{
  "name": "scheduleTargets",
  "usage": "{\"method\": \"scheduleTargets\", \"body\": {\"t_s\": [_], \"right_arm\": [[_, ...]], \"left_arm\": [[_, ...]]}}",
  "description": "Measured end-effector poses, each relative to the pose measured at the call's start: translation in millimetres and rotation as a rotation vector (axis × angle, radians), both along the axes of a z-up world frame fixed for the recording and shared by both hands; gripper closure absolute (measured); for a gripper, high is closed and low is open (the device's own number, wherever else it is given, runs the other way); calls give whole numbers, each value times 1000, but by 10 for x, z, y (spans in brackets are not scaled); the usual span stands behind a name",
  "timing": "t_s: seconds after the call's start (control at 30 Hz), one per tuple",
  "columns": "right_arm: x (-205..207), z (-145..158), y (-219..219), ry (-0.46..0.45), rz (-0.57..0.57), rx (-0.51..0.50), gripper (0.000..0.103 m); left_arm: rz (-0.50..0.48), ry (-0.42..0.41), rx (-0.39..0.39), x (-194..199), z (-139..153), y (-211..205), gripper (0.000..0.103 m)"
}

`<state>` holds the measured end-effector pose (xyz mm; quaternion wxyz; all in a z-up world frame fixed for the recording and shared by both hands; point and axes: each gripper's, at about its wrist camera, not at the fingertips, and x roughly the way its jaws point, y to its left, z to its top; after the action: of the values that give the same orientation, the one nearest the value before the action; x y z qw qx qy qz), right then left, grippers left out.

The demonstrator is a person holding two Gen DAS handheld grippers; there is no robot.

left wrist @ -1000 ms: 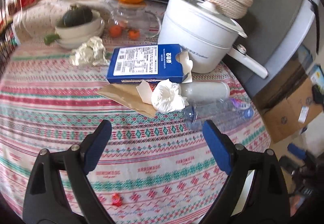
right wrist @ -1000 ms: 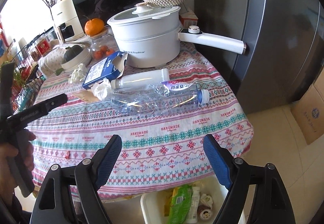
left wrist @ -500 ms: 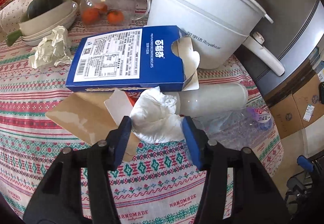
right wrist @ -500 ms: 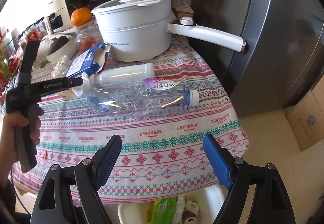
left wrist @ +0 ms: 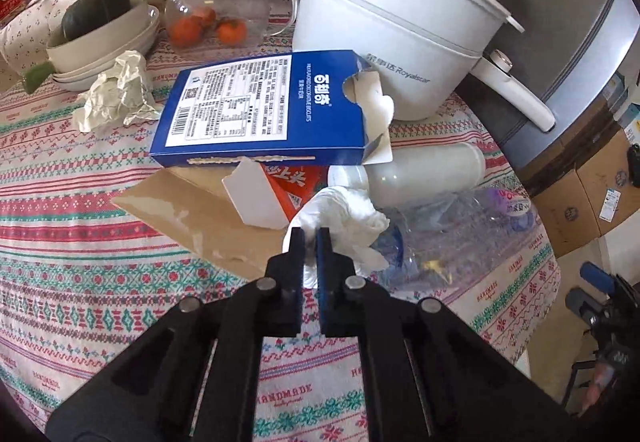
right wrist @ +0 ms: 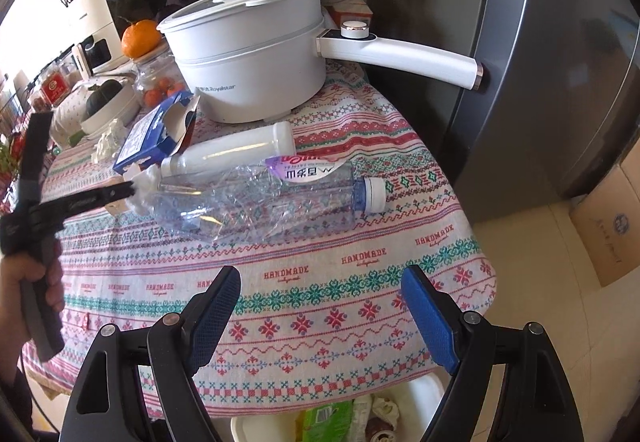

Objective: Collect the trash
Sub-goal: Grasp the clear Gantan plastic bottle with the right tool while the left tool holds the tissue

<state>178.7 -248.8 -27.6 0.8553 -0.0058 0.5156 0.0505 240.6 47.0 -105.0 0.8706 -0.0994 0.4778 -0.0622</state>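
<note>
The left gripper (left wrist: 311, 238) has its jaws pinched together on the near edge of a crumpled white tissue (left wrist: 345, 218), which lies on the patterned tablecloth (left wrist: 100, 306) just left of a crushed clear bottle (right wrist: 256, 202) and touching it. Beyond the tissue sits a white bottle (left wrist: 424, 172) on its side, and further back a blue box (left wrist: 256, 110) — torn open at its right end — beside a white pot (left wrist: 392, 30). The right gripper (right wrist: 320, 312) hangs near the table's edge, jaws wide apart and empty. Below it — a white bin (right wrist: 424, 394) holding wrappers.
</note>
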Motion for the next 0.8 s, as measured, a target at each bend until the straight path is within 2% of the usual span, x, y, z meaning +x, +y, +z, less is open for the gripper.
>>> {"method": "scheduleTargets", "body": {"t_s": [0.3, 0.47, 0.63, 0.8], "right_arm": [[481, -150, -297, 3, 66, 41, 19], [762, -264, -260, 13, 228, 88, 19], [1048, -415, -133, 54, 310, 106, 19], [1187, -566, -64, 123, 332, 167, 19]], "left_arm": [[-58, -59, 13, -539, 411, 133, 97], [-83, -65, 20, -730, 487, 129, 97], [-85, -71, 16, -886, 551, 177, 97], [-90, -60, 47, -931, 515, 143, 97]]}}
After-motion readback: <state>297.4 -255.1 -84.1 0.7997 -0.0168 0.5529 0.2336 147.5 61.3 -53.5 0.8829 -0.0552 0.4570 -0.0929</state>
